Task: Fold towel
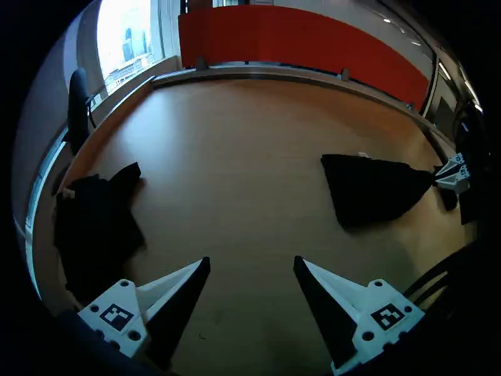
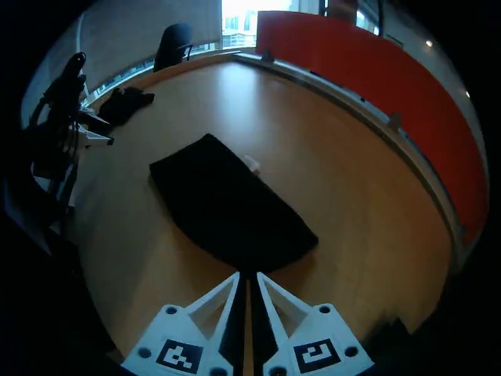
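**Right gripper pinched on the towel's corner, left gripper open over bare table**

The black towel [image 2: 232, 207] lay flat on the wooden table [image 2: 351, 188], directly in front of the right gripper [image 2: 249, 276]. In the right gripper view it stretched away from the fingertips towards the middle of the table, and its near corner narrowed to a point that went in between the two fingers. These fingers stood almost together, with only a thin dark gap, and they were clamped on that corner. A small white tag [image 2: 252, 163] showed at the far edge of the towel.

In the left gripper view the same towel [image 1: 369, 188] was at the right side, well apart from the left gripper [image 1: 250, 260]. Its right end was drawn to a point where the right gripper [image 1: 446, 175] held it. The left gripper's fingers were wide apart and held nothing; between them was only bare table [image 1: 238, 156].

A second dark cloth [image 1: 94, 225] lay crumpled at the left edge of the table, near the left gripper's left finger but not touching it. Behind the table stood a red partition [image 1: 300, 37] and an office chair [image 1: 78, 106] near the window
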A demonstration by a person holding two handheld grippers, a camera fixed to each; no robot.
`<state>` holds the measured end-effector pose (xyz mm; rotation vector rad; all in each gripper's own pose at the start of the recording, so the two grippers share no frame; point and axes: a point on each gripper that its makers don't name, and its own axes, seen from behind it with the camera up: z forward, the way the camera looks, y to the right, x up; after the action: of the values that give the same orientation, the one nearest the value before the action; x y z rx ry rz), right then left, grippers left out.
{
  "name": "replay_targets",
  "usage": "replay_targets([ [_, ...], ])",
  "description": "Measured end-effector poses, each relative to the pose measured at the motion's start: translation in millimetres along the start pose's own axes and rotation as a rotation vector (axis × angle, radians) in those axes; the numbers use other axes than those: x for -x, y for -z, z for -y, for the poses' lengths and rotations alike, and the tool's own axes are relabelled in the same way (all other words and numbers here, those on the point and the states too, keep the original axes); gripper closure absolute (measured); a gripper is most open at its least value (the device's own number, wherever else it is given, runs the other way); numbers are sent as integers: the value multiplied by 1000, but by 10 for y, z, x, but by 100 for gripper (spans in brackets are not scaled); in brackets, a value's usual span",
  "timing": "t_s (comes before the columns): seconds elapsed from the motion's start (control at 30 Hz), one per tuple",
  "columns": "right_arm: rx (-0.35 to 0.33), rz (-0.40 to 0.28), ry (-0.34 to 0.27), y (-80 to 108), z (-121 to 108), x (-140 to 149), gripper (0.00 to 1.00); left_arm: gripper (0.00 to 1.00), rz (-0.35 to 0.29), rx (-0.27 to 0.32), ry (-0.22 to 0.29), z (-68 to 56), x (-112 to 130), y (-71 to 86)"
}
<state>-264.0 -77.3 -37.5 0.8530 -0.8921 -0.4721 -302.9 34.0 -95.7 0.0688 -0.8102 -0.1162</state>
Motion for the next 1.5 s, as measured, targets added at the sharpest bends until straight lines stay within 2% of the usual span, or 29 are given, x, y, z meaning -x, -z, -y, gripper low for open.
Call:
replay_targets([
  [0.5,-55,-82,154,-100,201,-940,96,1,-13,-1,38,13,153,108],
  [0.9,-125,-87,258,-324,504,-1333,96,1,-18,3,53,46,253,195],
  [1.07,-172,-85,284,-511,704,-1465,96,1,-20,-8,61,128,282,232],
  [1.2,-222,-70,302,-755,910,-1519,96,1,-23,-16,78,186,310,263],
  [1.4,-296,-45,302,-1145,1213,-1528,96,1,-19,-19,100,199,370,257],
  [1.5,-315,-38,288,-1262,1305,-1520,96,1,-18,-16,100,182,376,249],
])
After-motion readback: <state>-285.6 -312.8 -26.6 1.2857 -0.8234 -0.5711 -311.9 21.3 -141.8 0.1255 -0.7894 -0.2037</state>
